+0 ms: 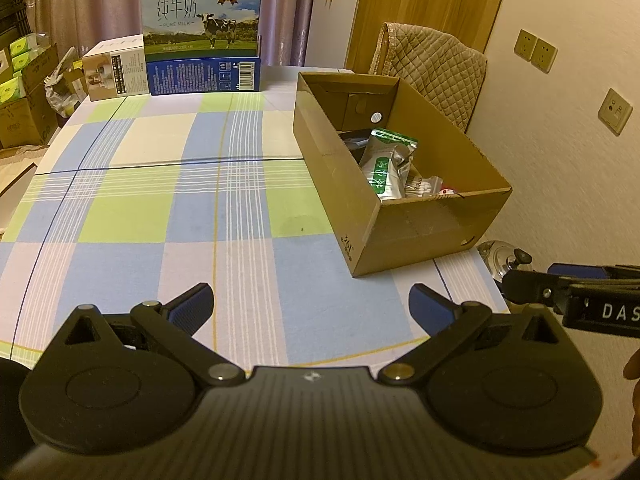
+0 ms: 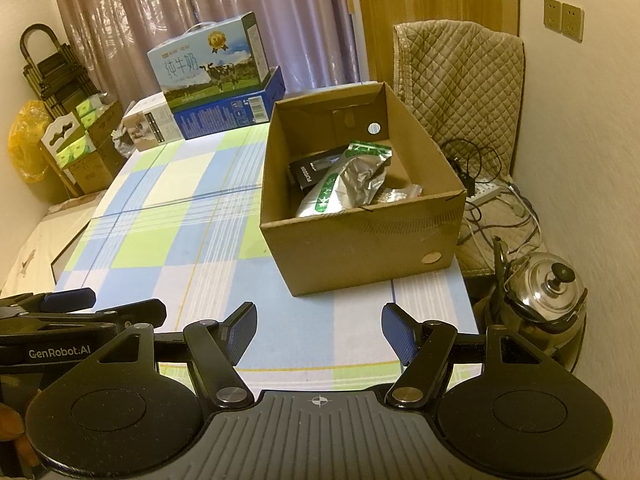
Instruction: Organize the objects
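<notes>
**Grippers idle at the near edge, box ahead and to the right**

Left wrist view: the left gripper (image 1: 311, 308) hung over the near edge of the table (image 1: 160, 200), its blue-padded jaws spread wide with nothing between them. The cardboard box (image 1: 400, 232) sat at the table's right edge, ahead and to the right of this gripper, its long axis running away toward the far edge. Inside lay a silver-and-green pouch (image 1: 386, 164), a clear packet of what looked like cotton swabs (image 1: 420, 188) and something dark, mostly hidden by the box wall. The checked cloth between gripper and box was bare. A milk carton case (image 1: 202, 16) stood on a blue box (image 1: 204, 74) beside a small white box (image 1: 114, 68) at the far edge. The right gripper (image 1: 576, 292) cut in from the frame's right edge, only partly visible.

Right wrist view: the right gripper (image 2: 319, 330) was likewise spread and empty, with the box almost straight ahead, so this hand looked the nearer one to it. A black carton (image 2: 316, 172) showed under the pouch; its label was too small to read. A steel kettle (image 2: 548, 292) stood off the table's near right corner, on the floor. Judging from both views, nothing loose remained near the box, so any further piece would have to come from the far edge.
</notes>
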The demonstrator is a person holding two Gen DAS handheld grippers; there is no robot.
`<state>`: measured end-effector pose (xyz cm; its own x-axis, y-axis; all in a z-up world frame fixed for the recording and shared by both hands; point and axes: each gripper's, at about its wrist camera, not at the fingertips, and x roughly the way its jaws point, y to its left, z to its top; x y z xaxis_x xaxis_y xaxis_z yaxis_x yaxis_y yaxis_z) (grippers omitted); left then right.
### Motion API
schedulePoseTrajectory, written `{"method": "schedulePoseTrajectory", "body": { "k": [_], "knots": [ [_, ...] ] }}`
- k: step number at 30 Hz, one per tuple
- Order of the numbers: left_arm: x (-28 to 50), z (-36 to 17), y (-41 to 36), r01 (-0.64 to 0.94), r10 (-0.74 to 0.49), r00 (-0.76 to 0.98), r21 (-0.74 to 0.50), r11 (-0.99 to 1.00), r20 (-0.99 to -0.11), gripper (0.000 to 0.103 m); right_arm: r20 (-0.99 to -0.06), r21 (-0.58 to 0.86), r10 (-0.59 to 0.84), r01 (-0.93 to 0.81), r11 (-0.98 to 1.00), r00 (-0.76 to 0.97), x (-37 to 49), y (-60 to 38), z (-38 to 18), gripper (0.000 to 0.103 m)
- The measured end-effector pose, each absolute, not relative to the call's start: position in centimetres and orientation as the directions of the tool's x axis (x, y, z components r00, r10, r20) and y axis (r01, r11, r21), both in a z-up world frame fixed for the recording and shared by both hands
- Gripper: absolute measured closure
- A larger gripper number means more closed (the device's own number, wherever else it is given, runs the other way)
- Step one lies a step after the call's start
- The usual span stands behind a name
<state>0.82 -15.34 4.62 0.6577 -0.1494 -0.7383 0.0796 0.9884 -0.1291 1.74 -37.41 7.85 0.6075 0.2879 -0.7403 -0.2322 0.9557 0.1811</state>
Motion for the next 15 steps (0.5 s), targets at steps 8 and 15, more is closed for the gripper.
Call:
{"method": "schedulePoseTrajectory", "body": {
  "k": [8,15],
  "knots": [
    [0.92,4.78,-15.33,0.082,-0.156,0.660,-0.135,0.987,-0.735,0.001,-0.741,0.181,0.288,-0.233,0.956,0.606,1.74,-37.37,7.84,0.037],
    [0.66,5.01,-15.12,0.080,-0.169,0.674,-0.156,0.985,-0.719,0.001,-0.741,0.181,0.288,-0.233,0.956,0.607,1.77,-37.37,7.93,0.037]
  ]
}}
